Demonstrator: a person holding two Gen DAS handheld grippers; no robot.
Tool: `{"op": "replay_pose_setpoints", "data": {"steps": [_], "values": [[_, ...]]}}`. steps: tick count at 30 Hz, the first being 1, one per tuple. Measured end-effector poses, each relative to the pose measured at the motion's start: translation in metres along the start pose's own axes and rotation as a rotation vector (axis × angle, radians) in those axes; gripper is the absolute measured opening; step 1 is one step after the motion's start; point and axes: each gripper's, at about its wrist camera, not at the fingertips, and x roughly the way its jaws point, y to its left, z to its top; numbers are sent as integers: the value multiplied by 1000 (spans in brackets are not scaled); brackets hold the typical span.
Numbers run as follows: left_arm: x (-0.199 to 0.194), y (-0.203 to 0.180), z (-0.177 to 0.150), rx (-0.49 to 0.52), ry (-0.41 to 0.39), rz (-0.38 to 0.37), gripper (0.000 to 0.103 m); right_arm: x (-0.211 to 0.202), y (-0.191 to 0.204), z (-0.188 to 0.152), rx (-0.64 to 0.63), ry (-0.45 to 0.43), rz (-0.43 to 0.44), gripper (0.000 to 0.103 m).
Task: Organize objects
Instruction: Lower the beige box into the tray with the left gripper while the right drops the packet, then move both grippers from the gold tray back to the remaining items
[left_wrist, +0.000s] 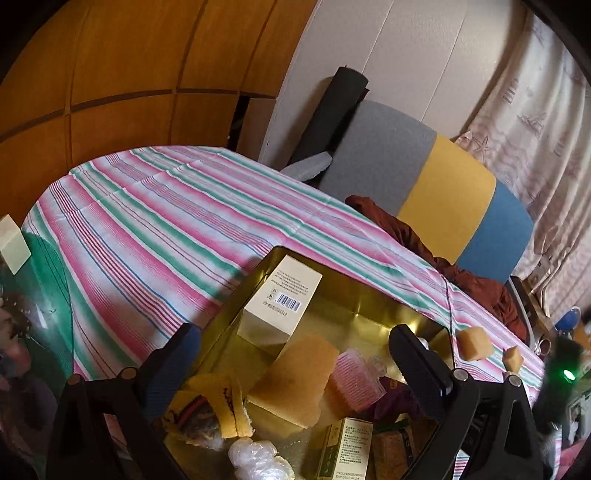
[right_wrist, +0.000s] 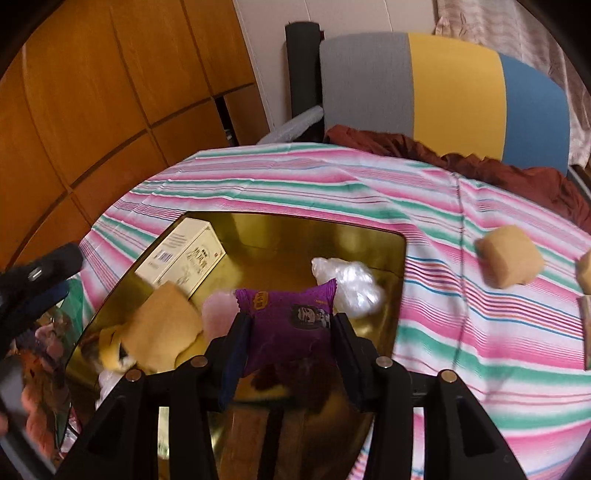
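Tablecloth (right_wrist: 443, 325) showing pink-green-white stripes, tin (right_wrist: 295, 236) gleaming gold, snack packet (right_wrist: 291, 317) showing purple, sponges (right_wrist: 511, 256) looking tan, chair (right_wrist: 454, 92) showing grey-yellow-blue bands.

Left tongs (left_wrist: 291, 363) wide (right tongs (right_wrist: 290, 345) narrower)

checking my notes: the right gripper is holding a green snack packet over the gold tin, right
Not quite: the snack packet between the right gripper's fingers is purple, not green, as the right wrist view shows. It is indeed held over the gold tin.
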Motion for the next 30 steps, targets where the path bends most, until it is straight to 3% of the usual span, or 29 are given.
{"op": "replay_pose_setpoints", "data": {"steps": [2, 15, 30], "values": [[-1, -3, -1, 10, -3, -3, 103, 3, -4, 3, 23, -2, -20, 54], [0, -17, -12, 43, 19, -23, 103, -41, -27, -21, 162, -86, 25, 54], [-17, -69, -51, 175, 60, -149, 103, -84, -61, -58, 191, -132, -54, 54]]}}
